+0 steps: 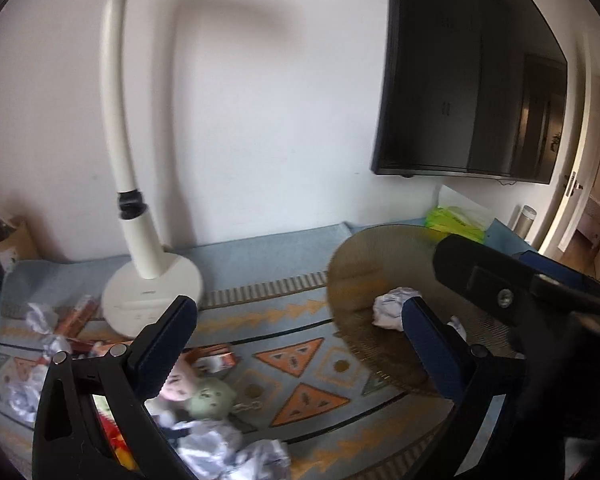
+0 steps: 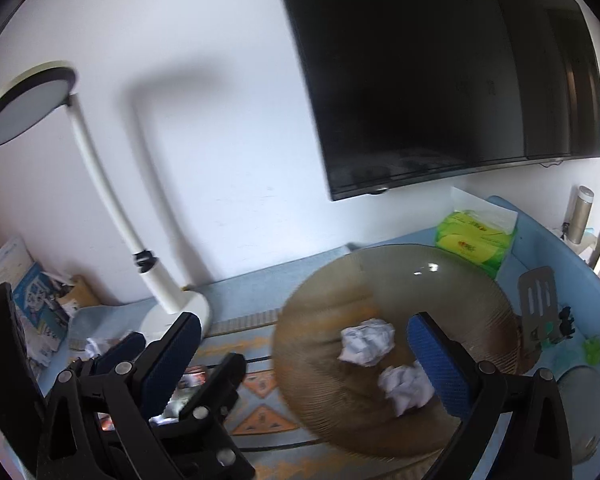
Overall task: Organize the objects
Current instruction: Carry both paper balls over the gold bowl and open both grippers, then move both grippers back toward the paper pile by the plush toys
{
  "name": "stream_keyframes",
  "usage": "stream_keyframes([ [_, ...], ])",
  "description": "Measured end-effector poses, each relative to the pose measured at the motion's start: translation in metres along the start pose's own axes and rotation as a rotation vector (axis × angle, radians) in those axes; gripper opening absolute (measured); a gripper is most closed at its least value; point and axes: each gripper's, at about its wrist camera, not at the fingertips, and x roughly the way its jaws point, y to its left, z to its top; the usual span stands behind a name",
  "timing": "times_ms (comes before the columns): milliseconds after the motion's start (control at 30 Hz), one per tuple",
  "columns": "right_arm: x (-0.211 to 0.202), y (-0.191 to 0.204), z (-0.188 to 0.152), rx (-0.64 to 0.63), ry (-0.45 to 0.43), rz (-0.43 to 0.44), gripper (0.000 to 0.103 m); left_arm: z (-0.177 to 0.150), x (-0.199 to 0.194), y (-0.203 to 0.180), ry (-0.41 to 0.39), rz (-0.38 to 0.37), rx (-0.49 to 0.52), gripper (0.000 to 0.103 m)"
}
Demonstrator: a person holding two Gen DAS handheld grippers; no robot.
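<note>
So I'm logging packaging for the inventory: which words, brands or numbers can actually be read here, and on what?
None can be read.
Green tissue pack: red and yellow print, too blurred.
White desk lamp's round base: small grey mark, too small.
Blue and white booklet: print too small.
Orange snack wrapper: blurred.

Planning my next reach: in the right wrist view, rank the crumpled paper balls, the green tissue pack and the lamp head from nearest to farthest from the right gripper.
From the right gripper, jaws open and empty:
1. Crumpled paper balls, in the brown plate, just past the fingertips.
2. Green tissue pack, behind the plate, right, near the wall.
3. Lamp head, high up, far left.
</note>
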Motion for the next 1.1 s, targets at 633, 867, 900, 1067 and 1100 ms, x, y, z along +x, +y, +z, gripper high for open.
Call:
stream_keyframes([
  [633,0.050,0.076,-0.149,-0.132,0.108,0.123,0.103,-0.123,-0.065,0.247,0.145,0.184,-0.257,0.102],
  [867,0.076,0.067,-0.162,-0.076,0.219,0.245,0.103,-0.162,-0.049,0.259,0.220,0.138,-0.240,0.102],
  [900,0.082,0.065,-0.163,-0.065,0.245,0.231,0.103,-0.164,-0.046,0.258,0.230,0.131,-0.237,0.102],
  [1067,0.100,0.078,-0.169,-0.119,0.341,0.189,0.103,-0.164,-0.036,0.255,0.277,0.099,-0.237,0.102],
  [1100,0.102,0.082,-0.171,-0.140,0.351,0.173,0.103,-0.164,-0.035,0.254,0.281,0.105,-0.232,0.102],
])
